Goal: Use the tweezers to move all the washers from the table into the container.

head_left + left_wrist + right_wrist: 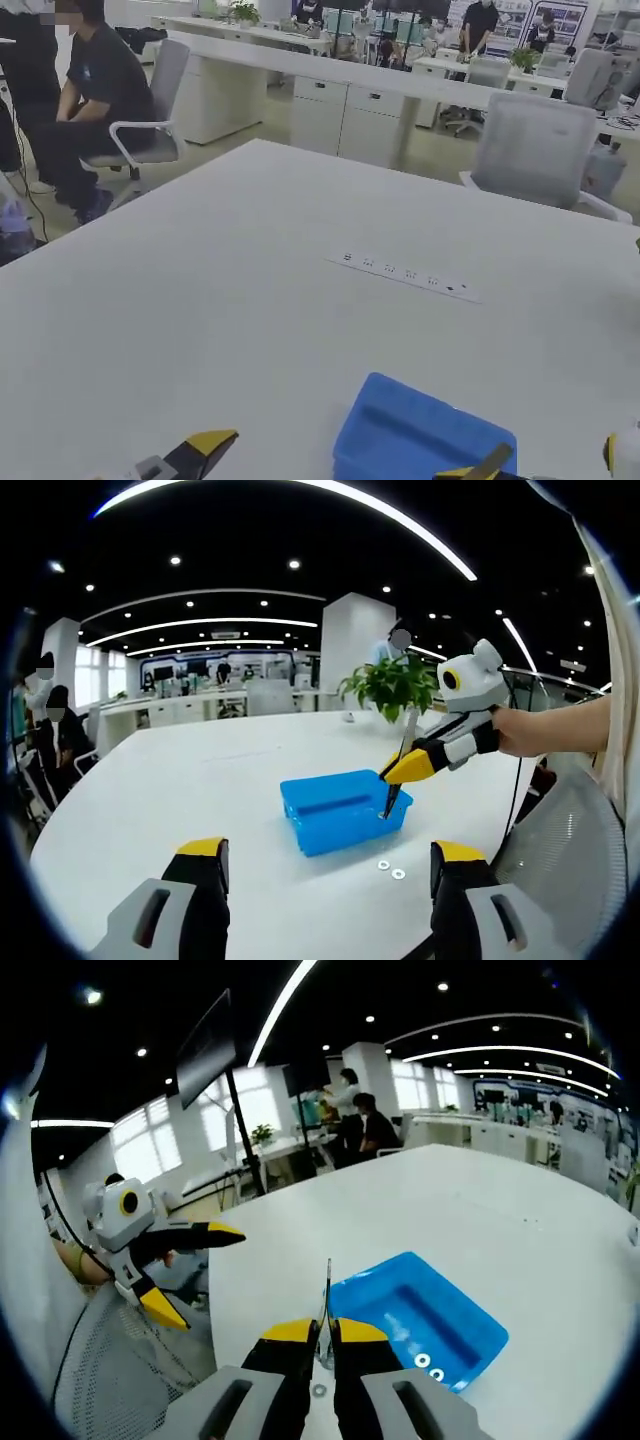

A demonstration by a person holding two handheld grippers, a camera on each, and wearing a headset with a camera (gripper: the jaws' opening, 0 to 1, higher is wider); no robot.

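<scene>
My right gripper (325, 1330) is shut on thin metal tweezers (327, 1295) that point down at the table by the near edge of the blue container (400, 1300). Two washers (430, 1367) lie inside the container, and one washer (318, 1390) lies on the table between my jaws. In the left gripper view, my left gripper (330, 855) is open and holds nothing. Beyond it the right gripper (440, 755) holds the tweezers (398, 770) at the container's (350, 835) right end, with two washers (391, 868) on the table just in front. The container (420, 430) shows low in the head view.
The white table (250, 300) stretches far ahead, with a flush socket strip (405, 272) in its middle. Grey office chairs (535, 150) stand beyond the far edge, and a seated person (95, 90) is at the back left. A potted plant (390, 685) stands behind the container.
</scene>
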